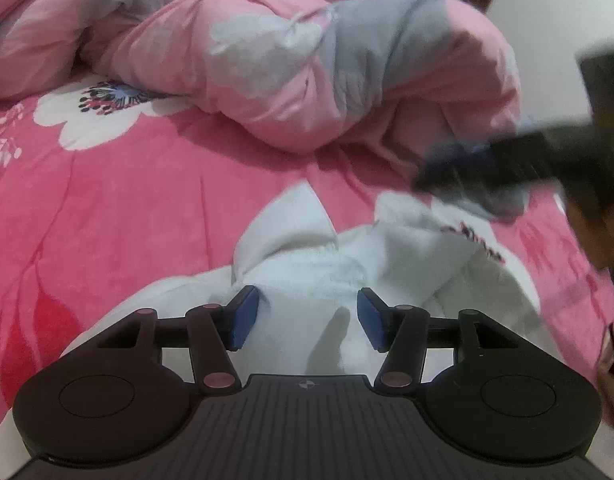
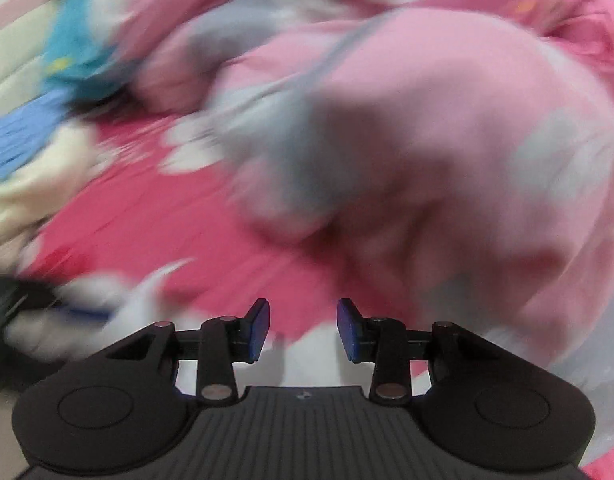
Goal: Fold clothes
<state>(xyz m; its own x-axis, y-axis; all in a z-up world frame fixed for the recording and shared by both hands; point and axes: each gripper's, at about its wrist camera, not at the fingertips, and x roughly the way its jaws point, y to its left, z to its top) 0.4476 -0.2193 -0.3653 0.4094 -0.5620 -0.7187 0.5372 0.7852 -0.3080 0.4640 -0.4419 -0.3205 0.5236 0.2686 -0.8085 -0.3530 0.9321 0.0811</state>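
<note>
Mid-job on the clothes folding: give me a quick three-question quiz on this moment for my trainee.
1. True or false: the left gripper is clamped on the white garment.
2. What lies bunched at the far side of the bed sheet? A) a pink and grey quilt B) a black suitcase C) a stack of books
3. In the left wrist view, what blurred dark thing hangs at the right edge over the white garment?

Key:
1. False; its jaws stand apart over the garment, and nothing is pinched.
2. A, the quilt.
3. The right gripper, jaws open and nothing between them.
</note>
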